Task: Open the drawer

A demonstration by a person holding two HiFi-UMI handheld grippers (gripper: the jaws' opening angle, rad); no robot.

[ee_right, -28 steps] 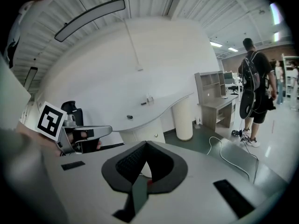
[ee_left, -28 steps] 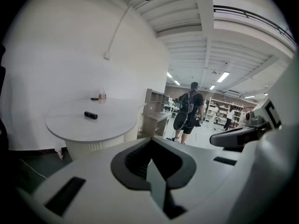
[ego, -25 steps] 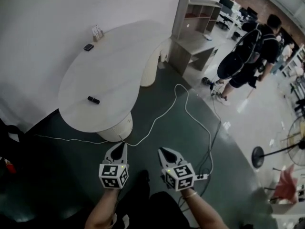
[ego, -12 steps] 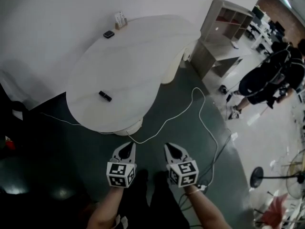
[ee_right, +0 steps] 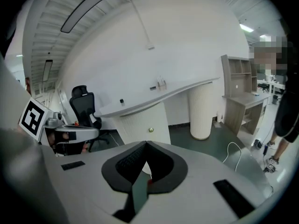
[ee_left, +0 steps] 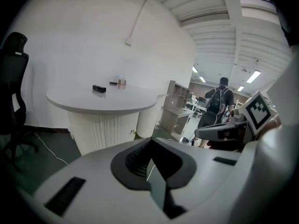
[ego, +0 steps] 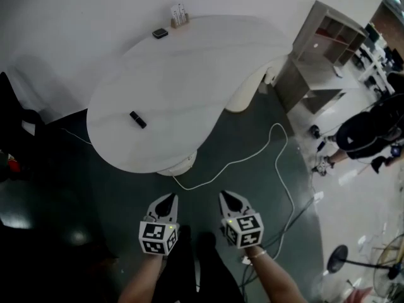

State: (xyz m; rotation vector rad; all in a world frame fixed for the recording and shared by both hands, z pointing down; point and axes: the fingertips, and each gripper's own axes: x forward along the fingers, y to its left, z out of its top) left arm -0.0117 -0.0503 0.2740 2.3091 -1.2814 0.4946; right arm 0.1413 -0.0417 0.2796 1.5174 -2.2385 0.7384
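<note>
A white curved table [ego: 189,74] stands on a ribbed white pedestal [ego: 177,166]. In the right gripper view that pedestal [ee_right: 140,122] carries a small round brass knob [ee_right: 150,130], straight ahead of the jaws. My left gripper [ego: 168,197] and right gripper [ego: 226,195] hang side by side over the dark floor, a short way in front of the pedestal and touching nothing. Both point toward it and slightly down. The left gripper [ee_left: 150,140] has its jaws together with nothing between them. The right gripper [ee_right: 145,143] is likewise shut and empty.
A white cable [ego: 252,160] snakes over the floor from the pedestal to the right. A small black object [ego: 138,119] lies on the table. A black office chair [ee_right: 84,104] is at the left, a shelf desk [ego: 322,49] and a person [ego: 366,134] at the right.
Both grippers have sunk and moved toward the table pedestal, still shut and side by side. The table now sits nearer the middle of the head view.
</note>
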